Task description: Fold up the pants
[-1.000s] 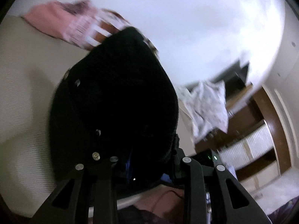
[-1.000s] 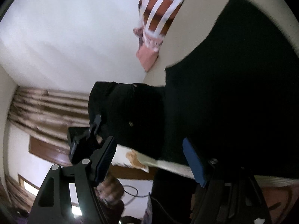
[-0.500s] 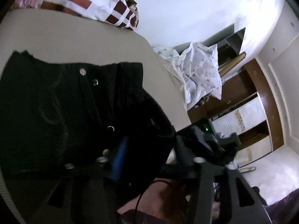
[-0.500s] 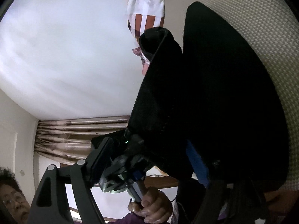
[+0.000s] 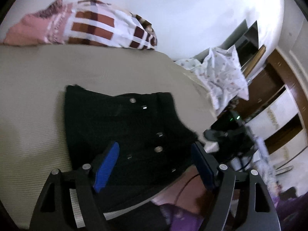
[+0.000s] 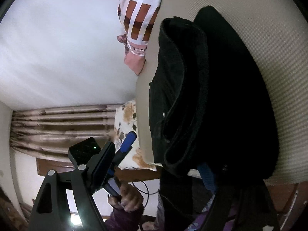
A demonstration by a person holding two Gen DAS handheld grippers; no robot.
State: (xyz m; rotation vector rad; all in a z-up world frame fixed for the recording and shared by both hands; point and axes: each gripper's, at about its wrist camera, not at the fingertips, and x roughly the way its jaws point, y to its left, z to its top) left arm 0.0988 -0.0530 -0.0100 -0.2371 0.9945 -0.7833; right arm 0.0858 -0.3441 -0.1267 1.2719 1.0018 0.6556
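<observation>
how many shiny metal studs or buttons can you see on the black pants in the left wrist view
6 on the black pants: two near the far edge, two mid-panel, and two small glints nearer the camera. Folds may hide more.

Black pants [image 5: 123, 127], folded over, metal studs showing, lying on beige ribbed bed surface

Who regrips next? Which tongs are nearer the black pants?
Right. The right tongs straddle the pants' near edge; the left tongs, just opened and empty, hang beside the bed.
</observation>
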